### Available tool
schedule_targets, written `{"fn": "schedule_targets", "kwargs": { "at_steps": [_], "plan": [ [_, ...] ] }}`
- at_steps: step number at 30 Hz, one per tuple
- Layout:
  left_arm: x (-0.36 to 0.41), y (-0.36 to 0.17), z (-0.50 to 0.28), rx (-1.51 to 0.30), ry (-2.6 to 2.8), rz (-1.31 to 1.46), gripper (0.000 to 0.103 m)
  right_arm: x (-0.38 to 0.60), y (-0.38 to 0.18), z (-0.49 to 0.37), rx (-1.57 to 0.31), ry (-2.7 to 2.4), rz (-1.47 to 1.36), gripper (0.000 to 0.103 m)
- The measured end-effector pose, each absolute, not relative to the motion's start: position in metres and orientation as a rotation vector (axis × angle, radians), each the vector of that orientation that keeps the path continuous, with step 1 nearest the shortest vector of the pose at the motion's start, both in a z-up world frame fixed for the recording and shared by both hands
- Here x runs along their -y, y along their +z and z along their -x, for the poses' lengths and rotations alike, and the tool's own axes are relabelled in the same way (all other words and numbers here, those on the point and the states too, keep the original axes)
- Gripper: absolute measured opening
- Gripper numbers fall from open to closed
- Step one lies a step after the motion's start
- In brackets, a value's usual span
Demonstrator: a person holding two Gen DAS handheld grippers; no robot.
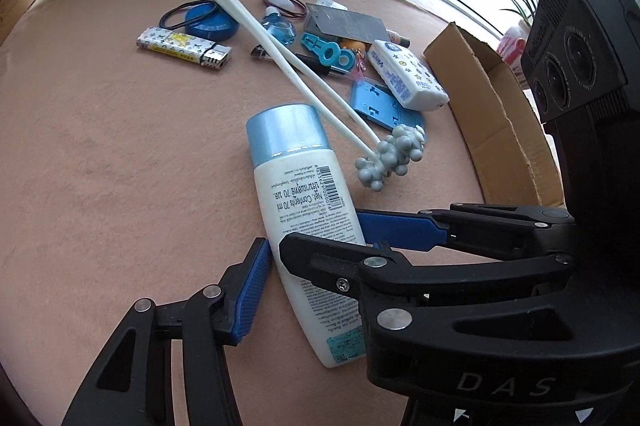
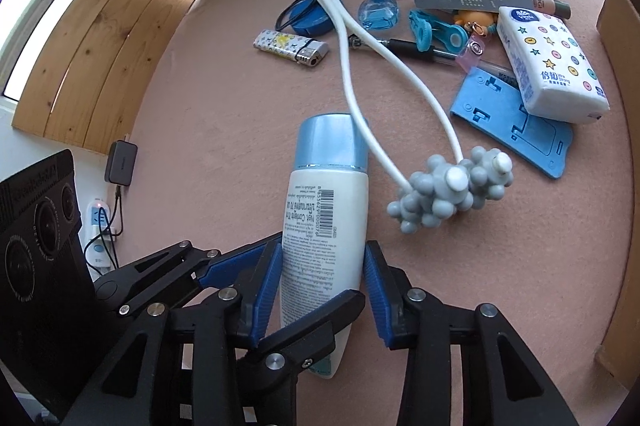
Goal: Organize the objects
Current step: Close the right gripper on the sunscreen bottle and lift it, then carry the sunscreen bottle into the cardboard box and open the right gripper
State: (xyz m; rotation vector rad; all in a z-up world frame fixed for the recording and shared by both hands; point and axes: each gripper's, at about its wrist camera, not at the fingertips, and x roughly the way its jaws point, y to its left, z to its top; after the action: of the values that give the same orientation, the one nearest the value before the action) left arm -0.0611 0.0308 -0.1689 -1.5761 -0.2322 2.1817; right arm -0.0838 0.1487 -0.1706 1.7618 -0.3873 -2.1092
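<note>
Left claw [image 1: 316, 266]: blue pads set wide on either side of the white plastic bottle with pale blue cap [image 1: 296, 210], not pressing it.
Bottle: lying on the pink table [image 1: 120, 146], between both claws' pads.
Right claw [image 2: 322, 290]: pads narrow, just beside the bottle's flanks; contact unclear.
Grey knobbly massager on white looped handle [image 2: 448, 194]: ahead-right of the right claw.
Cardboard box [image 2: 618, 154]: far right.
</note>
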Motion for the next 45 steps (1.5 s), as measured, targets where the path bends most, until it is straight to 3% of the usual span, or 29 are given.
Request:
{"fn": "schedule_targets", "kwargs": {
  "at_steps": [20, 45],
  "plan": [
    [-0.072, -0.1, 0.048, 0.186, 2.322, 1.442, 0.056, -0.188, -0.098, 0.067, 0.368, -2.252, -1.619, 0.038],
    [-0.286, -0.084, 0.077, -0.025, 2.126, 1.297, 0.056, -0.382, -0.085, 0.046, 0.568, -2.534, -1.634, 0.038]
  ]
}}
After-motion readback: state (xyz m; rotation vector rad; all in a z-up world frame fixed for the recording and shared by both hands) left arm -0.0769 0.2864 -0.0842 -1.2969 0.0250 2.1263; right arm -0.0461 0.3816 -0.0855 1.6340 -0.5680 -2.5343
